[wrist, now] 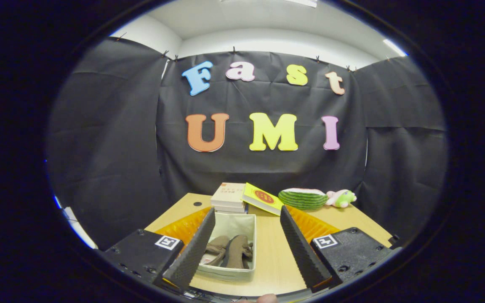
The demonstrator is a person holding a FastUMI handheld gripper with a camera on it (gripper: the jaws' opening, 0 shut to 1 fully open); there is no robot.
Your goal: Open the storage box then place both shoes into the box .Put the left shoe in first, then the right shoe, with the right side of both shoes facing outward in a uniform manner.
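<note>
Hovering level, hand-held gripper (247, 248) spread wide — shoes (230, 251) in box (242, 223).

We see the storage box (242, 225), pale and open at the top, sitting on the table between the spread jaws, nearer the left one, and two brown shoes (230, 251) stand inside it side by side, touching, with their toes pointing away from us.

Tool (246, 244) fingers wide apart, level
</note>
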